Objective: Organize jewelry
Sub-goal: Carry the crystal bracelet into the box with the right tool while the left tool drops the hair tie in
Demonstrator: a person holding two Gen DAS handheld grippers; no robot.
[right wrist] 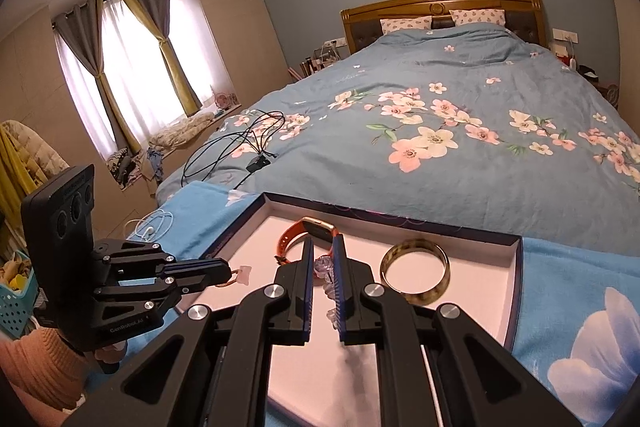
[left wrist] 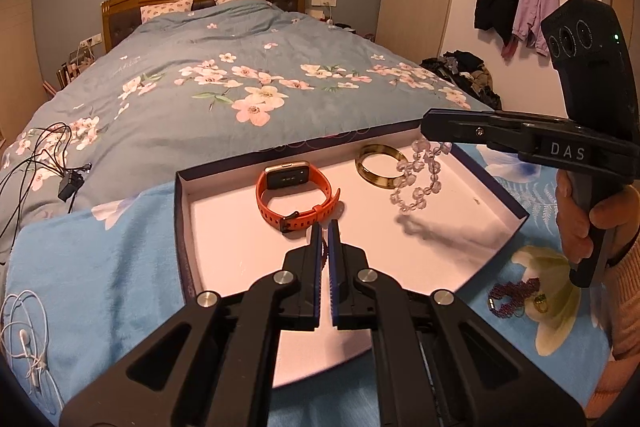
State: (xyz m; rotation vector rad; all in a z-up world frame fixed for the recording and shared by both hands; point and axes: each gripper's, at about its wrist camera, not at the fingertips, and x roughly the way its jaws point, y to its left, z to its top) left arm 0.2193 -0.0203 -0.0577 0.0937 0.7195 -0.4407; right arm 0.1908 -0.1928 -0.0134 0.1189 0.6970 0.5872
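Observation:
A shallow white-lined box point(left wrist: 224, 239) lies on a blue towel on the bed. In it are an orange smartwatch point(left wrist: 294, 193) and an amber bangle point(left wrist: 380, 167). My right gripper point(left wrist: 426, 131) is shut on a clear crystal bead bracelet point(left wrist: 418, 179) and holds it hanging over the box beside the bangle; the beads show between its fingers in the right wrist view point(right wrist: 325, 269). My left gripper point(left wrist: 325, 227) is shut on a small pink charm on a cord point(right wrist: 242, 274) over the box's near left part. The watch point(right wrist: 308, 233) and bangle point(right wrist: 416, 273) also show in the right wrist view.
A purple bead bracelet point(left wrist: 514, 295) and a green ring point(left wrist: 542, 303) lie on the towel right of the box. White earphones point(left wrist: 28, 343) and black cables point(left wrist: 52, 163) lie on the bed at left. The floral duvet point(left wrist: 248, 83) stretches behind.

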